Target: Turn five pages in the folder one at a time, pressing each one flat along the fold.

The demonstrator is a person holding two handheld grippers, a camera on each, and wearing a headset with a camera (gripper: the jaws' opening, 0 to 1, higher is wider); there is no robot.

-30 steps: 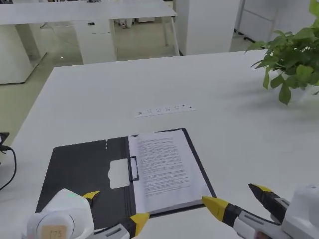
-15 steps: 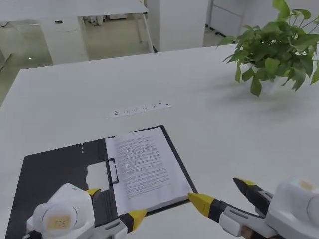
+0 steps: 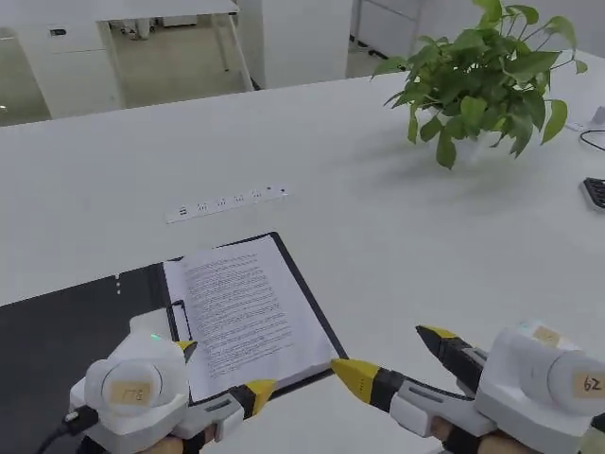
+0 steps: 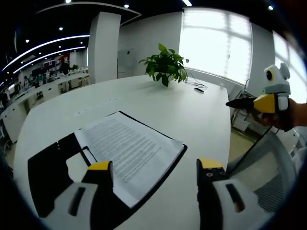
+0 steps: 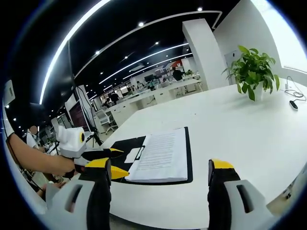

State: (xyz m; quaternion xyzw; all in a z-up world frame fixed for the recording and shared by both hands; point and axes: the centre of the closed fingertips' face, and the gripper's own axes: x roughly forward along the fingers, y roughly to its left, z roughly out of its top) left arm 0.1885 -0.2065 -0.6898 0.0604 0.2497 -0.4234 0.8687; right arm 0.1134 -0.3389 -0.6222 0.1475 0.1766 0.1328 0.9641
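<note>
Left gripper (image 3: 222, 369): I have it released, jaws spread wide, nothing between them.
Right gripper (image 3: 395, 355): also released and empty, its yellow tips well apart.
Folder (image 3: 57, 331): lies open and flat just ahead of my left jaws. Its near edge sits at their tips, and I cannot tell whether they touch it.
Page stack (image 3: 246, 303): on the half of the folder nearer my right tool. Its near free corner lies just inward of that tool's inner tip.
Task stage: I judge no page is lifted yet; the top sheet looks flat.
Materials: the sheets are thin, printed, limp paper in a squared stack. The cover is matte black, stiff and flat. A dark clip (image 3: 177, 322) holds the pages at the spine. The table (image 3: 397, 236) is smooth and pale.
Risk, double pick: hard pointed tips on a tight stack could catch several sheets at once, since the edges lie flush.
Risk, crease or tear: pinching the corner hard or pulling away from the clip could crumple or rip the thin paper.
Risk, sliding: the folder could skate on the slick table if I push sideways without my left tool steadying it.
Risk, spring-back: a page turned but not pressed along the fold would likely flop over again.
</note>
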